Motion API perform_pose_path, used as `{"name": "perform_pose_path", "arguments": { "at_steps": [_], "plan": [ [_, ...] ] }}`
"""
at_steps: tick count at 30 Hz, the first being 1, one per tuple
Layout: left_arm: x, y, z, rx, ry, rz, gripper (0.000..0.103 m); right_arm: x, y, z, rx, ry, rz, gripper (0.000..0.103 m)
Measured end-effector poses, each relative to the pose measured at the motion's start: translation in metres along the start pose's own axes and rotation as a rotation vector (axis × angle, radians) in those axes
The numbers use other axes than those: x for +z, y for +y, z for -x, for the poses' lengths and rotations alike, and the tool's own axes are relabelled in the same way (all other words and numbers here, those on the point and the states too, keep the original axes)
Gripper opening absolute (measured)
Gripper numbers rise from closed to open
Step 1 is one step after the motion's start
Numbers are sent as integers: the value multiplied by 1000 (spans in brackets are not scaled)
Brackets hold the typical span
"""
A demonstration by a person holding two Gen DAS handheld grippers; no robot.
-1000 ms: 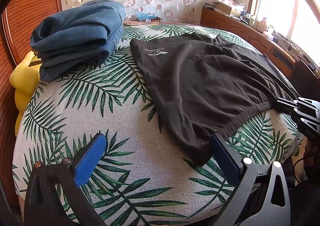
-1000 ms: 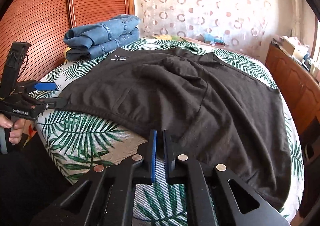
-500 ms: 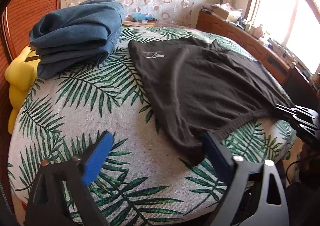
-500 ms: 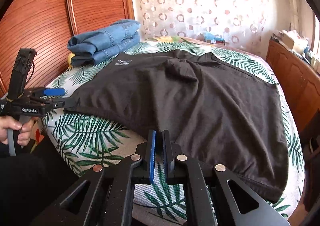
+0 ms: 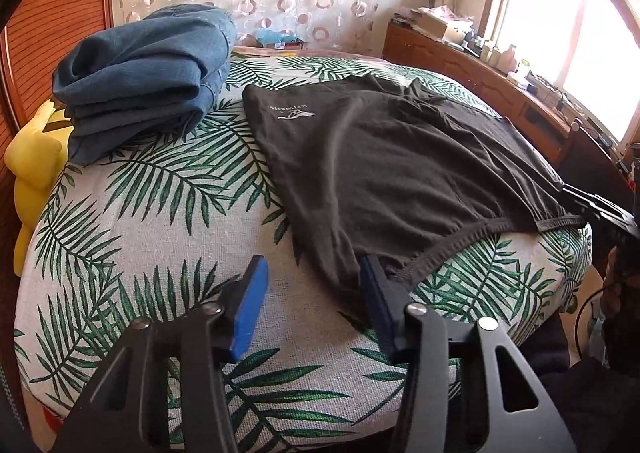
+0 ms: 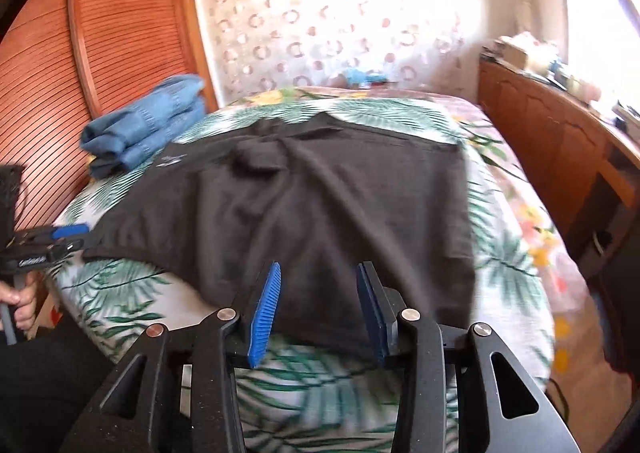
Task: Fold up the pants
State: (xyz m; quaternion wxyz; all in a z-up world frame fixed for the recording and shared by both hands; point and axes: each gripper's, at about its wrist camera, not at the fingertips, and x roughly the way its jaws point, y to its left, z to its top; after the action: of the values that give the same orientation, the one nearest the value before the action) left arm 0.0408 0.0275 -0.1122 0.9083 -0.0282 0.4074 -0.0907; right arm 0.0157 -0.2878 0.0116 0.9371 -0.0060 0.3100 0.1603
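Observation:
Black pants with a small white logo lie spread on the palm-leaf bed cover. My left gripper is at their near waistband corner. Its jaws are closing, the corner lies between them against the right pad, and the left pad is still clear of the cloth. In the right wrist view the pants reach down to my right gripper. Its jaws are opening, the near edge of the cloth lies between the pads, and neither pad presses on it. The left gripper shows at the far left corner of the waistband.
Folded blue jeans are stacked at the back left, with a yellow cushion beside them. A wooden slatted headboard stands on the left. A wooden cabinet with clutter runs under the window on the right. A hand holds the left gripper's handle.
The left jaws have narrowed around the waistband corner. The right jaws went from shut to apart, and the right gripper shifted sideways and rolled. The pants lie flatter.

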Motion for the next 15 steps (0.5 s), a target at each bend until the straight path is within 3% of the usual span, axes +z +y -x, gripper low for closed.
{"name": "perform_pose_path", "arguments": {
  "at_steps": [6, 15],
  "plan": [
    [-1, -4, 1, -19, 5, -17, 37, 5, -26, 2, -77, -11, -42, 42],
    [0, -7, -2, 1, 3, -31, 35, 60, -64, -33, -151, 2, -6, 42]
  ]
}}
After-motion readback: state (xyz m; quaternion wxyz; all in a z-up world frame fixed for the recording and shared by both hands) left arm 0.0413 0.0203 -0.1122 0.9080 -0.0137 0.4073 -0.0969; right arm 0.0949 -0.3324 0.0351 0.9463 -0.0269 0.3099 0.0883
